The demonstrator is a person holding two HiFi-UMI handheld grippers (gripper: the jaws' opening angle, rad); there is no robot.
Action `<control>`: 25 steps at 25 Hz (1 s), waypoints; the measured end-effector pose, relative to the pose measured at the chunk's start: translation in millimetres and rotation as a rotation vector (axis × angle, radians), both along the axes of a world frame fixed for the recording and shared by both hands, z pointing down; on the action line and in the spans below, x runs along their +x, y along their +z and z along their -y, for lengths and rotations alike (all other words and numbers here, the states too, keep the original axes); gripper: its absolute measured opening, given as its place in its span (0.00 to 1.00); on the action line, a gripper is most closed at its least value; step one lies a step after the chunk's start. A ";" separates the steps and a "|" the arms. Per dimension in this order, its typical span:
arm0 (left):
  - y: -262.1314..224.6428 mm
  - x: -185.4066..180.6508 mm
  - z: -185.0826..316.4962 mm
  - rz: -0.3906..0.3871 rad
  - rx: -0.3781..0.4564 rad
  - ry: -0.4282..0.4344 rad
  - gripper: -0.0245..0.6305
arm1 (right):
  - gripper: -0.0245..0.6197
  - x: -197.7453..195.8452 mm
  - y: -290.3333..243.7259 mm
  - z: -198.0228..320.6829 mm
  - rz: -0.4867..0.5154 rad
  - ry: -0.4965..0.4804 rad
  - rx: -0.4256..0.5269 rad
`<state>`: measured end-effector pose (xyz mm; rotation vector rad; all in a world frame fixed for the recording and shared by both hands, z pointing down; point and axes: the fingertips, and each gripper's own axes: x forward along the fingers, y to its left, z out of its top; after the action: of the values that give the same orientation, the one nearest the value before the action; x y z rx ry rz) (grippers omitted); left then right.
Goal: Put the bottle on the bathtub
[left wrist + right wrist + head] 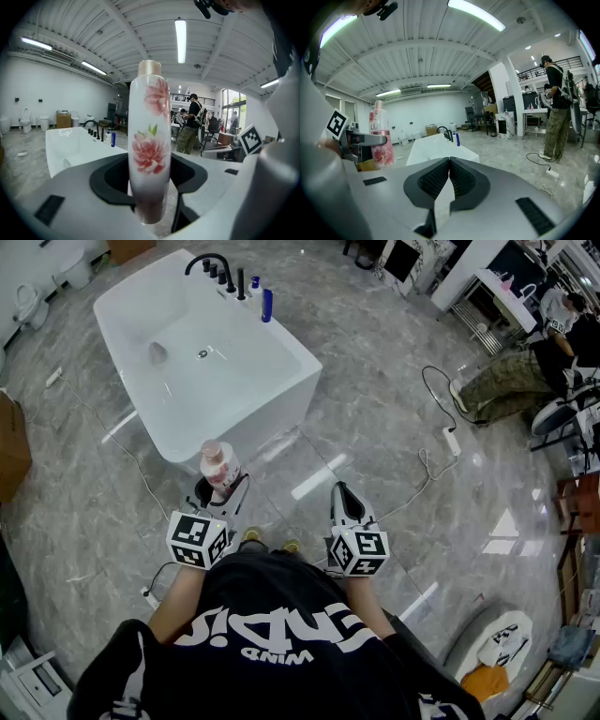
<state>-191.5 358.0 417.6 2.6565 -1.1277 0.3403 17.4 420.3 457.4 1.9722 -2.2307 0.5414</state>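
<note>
Left gripper [150, 190] was clamped on the flowered bottle [150, 140], jaws pinching its lower body from both sides. The bottle stood upright with its cap up. Right gripper [449, 176] had its ribbed pads pressed together with nothing between them, idling beside the left one.

Location: the bottle was in the air in front of the person, over the marble floor [375, 409], near the closest end of the white bathtub [251, 423] and not yet over its rim. It wasn't touching the tub.

The far end of the tub had a black faucet set [214, 266], with a blue bottle [267, 304] and a smaller white one next to it on the ledge.

Handling, my read:
- Looked like a glossy plastic toiletry bottle, so probably slick. The walls likely flex if squeezed hard.
- I couldn't tell the fill level. If it was full it'd be fairly heavy for a 2-pad pinch.
- The grip sat low, so most of the body was above the jaws. That's top-heavy and could pivot on a fast swing.
- A mid-body grip on the straight section would be safer. Avoid the cap.
- The rim looked narrow and shiny. I'd set the base flat and get it fully on the ledge before releasing.
</note>
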 end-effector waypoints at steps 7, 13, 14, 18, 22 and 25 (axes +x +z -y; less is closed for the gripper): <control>-4.9 7.1 3.7 -0.007 0.030 -0.014 0.40 | 0.08 12.1 -10.5 1.7 -0.034 0.009 0.053; -4.5 20.4 -1.8 -0.012 0.035 -0.016 0.40 | 0.08 17.5 -15.5 -4.4 -0.087 -0.047 0.090; -4.3 24.2 -3.4 -0.013 0.039 -0.015 0.40 | 0.08 21.3 -13.7 -7.1 -0.087 -0.048 0.091; -3.8 36.2 -3.6 -0.020 0.057 -0.036 0.40 | 0.08 35.6 -5.5 -16.6 -0.066 -0.038 0.098; -6.5 48.5 2.6 -0.030 0.056 -0.060 0.40 | 0.08 51.3 2.2 -19.3 -0.036 -0.024 0.084; -8.4 53.0 11.5 -0.032 0.049 -0.068 0.40 | 0.08 59.5 5.2 -15.0 -0.028 -0.016 0.073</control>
<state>-138.5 346.5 409.2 2.6477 -1.2289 0.2599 76.9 435.3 462.6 1.9812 -2.2786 0.4330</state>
